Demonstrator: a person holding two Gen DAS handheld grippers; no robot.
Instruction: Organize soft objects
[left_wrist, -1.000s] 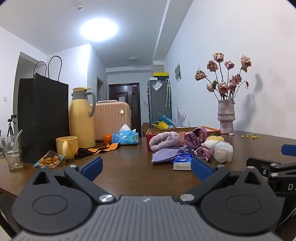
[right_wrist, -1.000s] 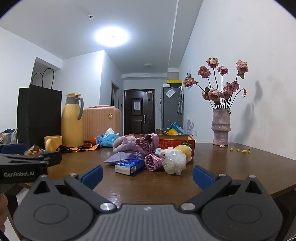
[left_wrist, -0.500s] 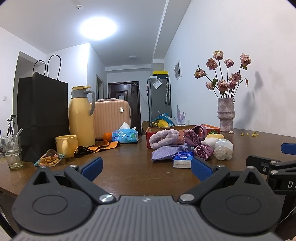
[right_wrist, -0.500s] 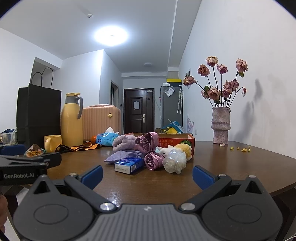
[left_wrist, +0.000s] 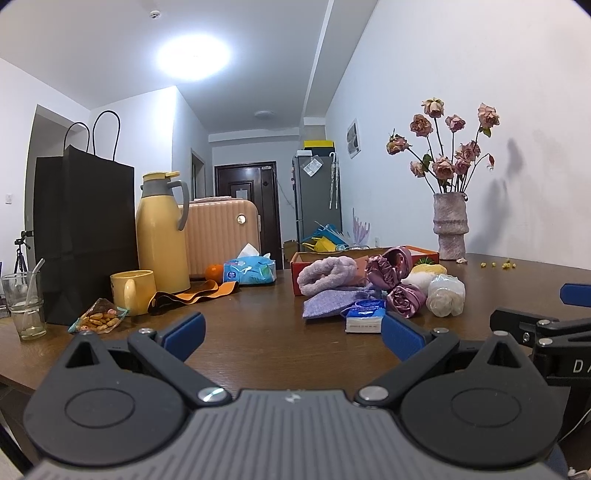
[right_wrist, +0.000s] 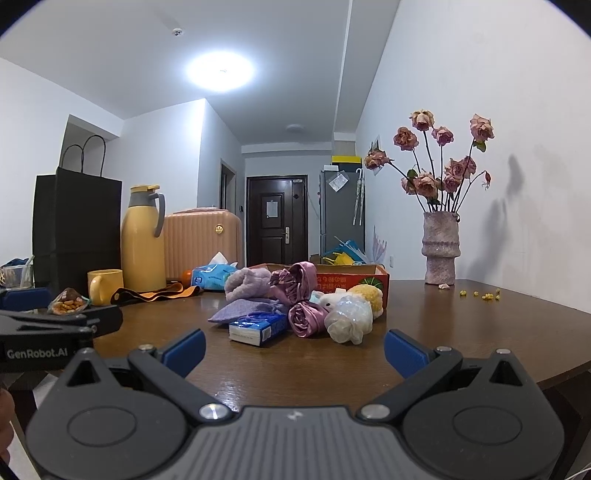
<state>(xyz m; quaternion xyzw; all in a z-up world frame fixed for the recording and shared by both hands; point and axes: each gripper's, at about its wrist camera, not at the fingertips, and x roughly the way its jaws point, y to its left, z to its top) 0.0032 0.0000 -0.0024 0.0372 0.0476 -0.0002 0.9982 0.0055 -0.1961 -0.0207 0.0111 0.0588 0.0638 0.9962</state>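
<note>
While little has shifted in the last sec, both grippers, left (left_wrist: 291, 330) & right (right_wrist: 294, 349), are kept short of the soft pile (right_wrist: 295, 299) on the bench (right_wrist: 461, 325), jaws wide apart w/ nothing held, so sorting is judged not yet begun.

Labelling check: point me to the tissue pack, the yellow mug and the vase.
tissue pack (right_wrist: 255, 328), right wrist view, on its blue top face.
yellow mug (left_wrist: 138, 290), left wrist view, on its side wall.
vase (right_wrist: 440, 251), right wrist view, on its middle body.
</note>
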